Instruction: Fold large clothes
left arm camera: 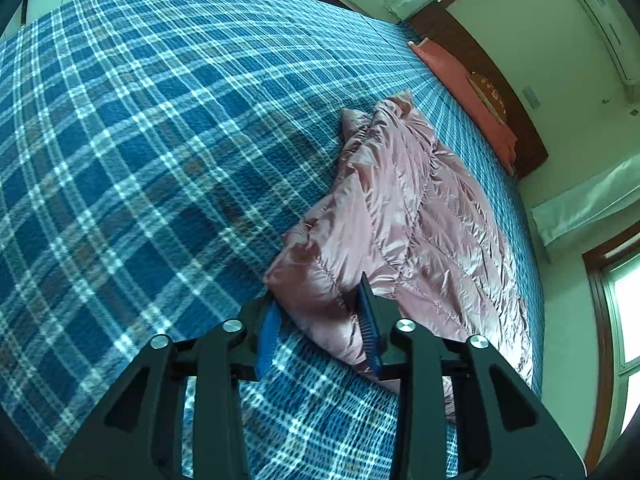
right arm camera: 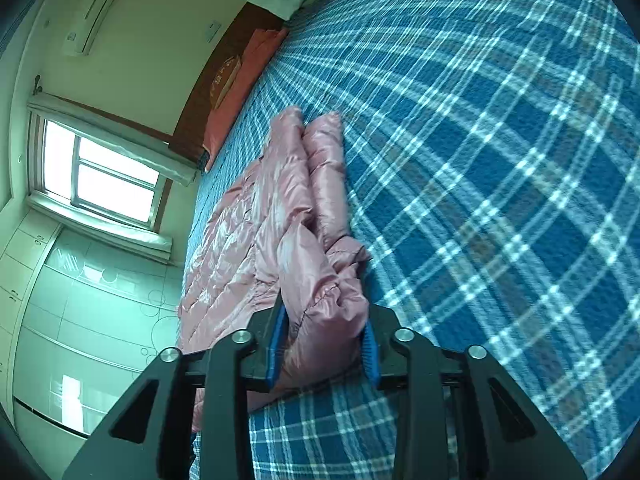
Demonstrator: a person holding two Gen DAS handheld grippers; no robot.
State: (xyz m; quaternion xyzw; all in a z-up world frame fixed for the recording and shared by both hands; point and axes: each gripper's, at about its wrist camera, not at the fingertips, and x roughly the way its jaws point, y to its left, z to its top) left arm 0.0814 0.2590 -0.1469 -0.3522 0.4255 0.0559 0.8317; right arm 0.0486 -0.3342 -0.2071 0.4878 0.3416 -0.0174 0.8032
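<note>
1. I see a salmon pillow (left arm camera: 476,108) lying along the dark wooden headboard (left arm camera: 492,80), well apart from my tools.
2. A blue plaid bedspread (left arm camera: 140,160) covers the bed; a window (right arm camera: 104,176) is in the wall beyond it.
3. The pink puffer jacket (left arm camera: 404,216) lies crumpled on the bedspread.
4. My left gripper (left arm camera: 320,320) has its fingers spread around a jacket corner.
5. My right gripper (right arm camera: 326,344) is clamped on a bunched jacket fold.

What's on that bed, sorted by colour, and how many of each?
Pink: 1, the puffy jacket
Salmon-red: 1, the pillow by the headboard
Blue plaid: 1, the bedspread
Total: 3
</note>
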